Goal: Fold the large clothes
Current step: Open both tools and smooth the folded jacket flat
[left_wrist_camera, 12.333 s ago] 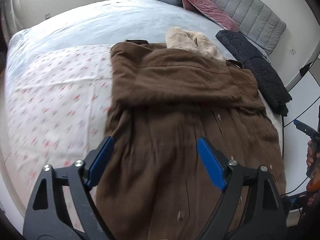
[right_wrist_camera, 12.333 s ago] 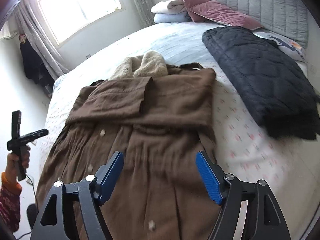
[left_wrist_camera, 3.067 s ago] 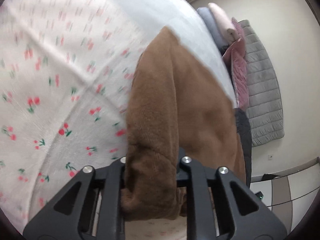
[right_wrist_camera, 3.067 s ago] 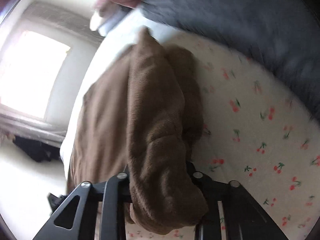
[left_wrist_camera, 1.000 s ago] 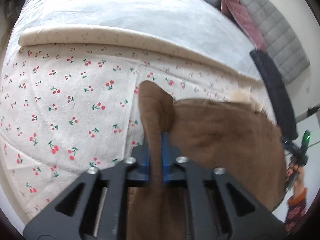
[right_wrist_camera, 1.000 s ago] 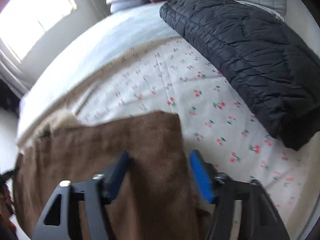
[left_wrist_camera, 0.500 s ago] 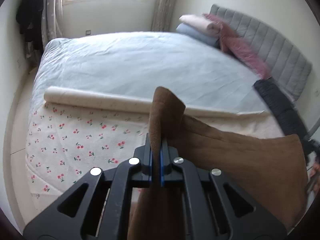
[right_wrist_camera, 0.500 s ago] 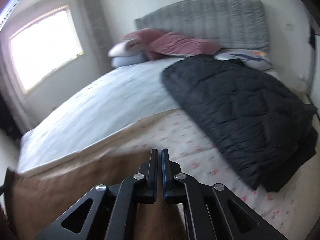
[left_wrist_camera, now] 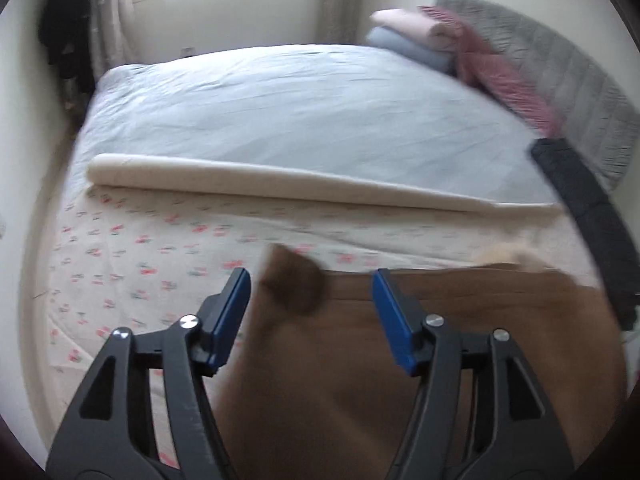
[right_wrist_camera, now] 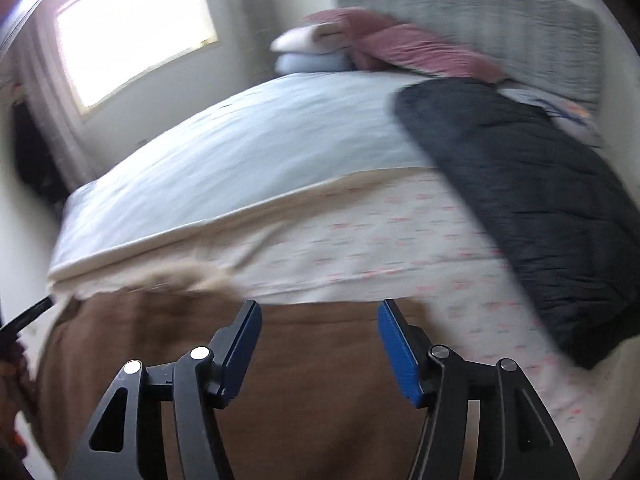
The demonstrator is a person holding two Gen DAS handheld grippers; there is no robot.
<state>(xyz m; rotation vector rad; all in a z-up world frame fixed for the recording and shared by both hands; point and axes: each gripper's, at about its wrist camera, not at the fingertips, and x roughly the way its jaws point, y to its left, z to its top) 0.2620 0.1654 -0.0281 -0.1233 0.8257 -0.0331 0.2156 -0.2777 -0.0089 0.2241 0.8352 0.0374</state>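
The brown coat (left_wrist_camera: 400, 380) lies folded on the cherry-print sheet (left_wrist_camera: 132, 264), filling the lower middle and lower right of the left wrist view. Its far edge runs nearly straight across the middle of the frame, with a raised corner of cloth (left_wrist_camera: 294, 280) standing up at the left end, blurred, probably dropping. The left gripper (left_wrist_camera: 311, 312) hangs above that corner with jaws spread and opening; the cloth shows between the blue pads (left_wrist_camera: 230, 316) but they do not press it.

In the right wrist view the coat (right_wrist_camera: 320, 360) covers the lower centre and lower left. The right gripper (right_wrist_camera: 319, 340) is above its far edge, jaws apart and opening, pinching nothing. A pale fur trim (right_wrist_camera: 188, 276) peeks out past the edge at left.

Beyond the coat a band of bare printed sheet runs to a rolled cream edge (left_wrist_camera: 280, 186), then open pale blue bedding (left_wrist_camera: 288, 108). To the right a dark quilted jacket (right_wrist_camera: 528, 200) borders the free strip of sheet.
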